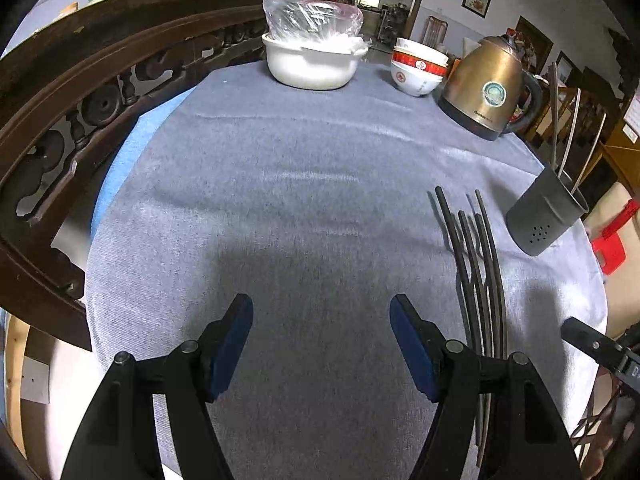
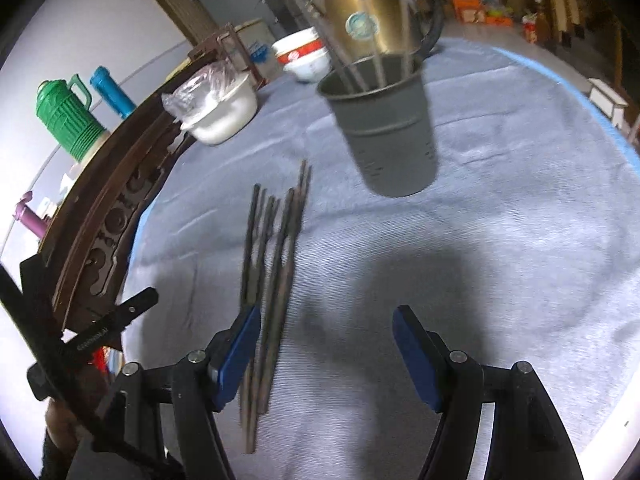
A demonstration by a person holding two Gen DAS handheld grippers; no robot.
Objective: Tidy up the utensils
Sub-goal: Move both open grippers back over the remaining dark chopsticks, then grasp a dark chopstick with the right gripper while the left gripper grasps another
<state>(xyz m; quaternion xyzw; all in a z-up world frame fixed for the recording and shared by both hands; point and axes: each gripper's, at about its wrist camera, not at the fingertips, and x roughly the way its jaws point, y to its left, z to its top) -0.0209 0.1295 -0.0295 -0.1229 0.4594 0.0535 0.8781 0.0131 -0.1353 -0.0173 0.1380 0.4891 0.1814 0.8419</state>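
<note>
Several dark chopsticks (image 1: pixel 478 264) lie loose in a bundle on the grey tablecloth, right of my left gripper (image 1: pixel 322 344), which is open and empty above the cloth. A dark grey utensil holder (image 1: pixel 546 216) stands beyond them with a few chopsticks upright in it. In the right wrist view the chopsticks (image 2: pixel 272 276) lie left of centre, running under the left finger of my right gripper (image 2: pixel 326 352), which is open and empty. The holder (image 2: pixel 384 128) stands ahead of it.
A white pot (image 1: pixel 312 62) with a plastic bag, stacked bowls (image 1: pixel 418 68) and a bronze kettle (image 1: pixel 486 84) stand at the far edge of the table. A carved wooden chair back (image 1: pixel 80 112) runs along the left. The other gripper (image 2: pixel 100 332) shows at the left.
</note>
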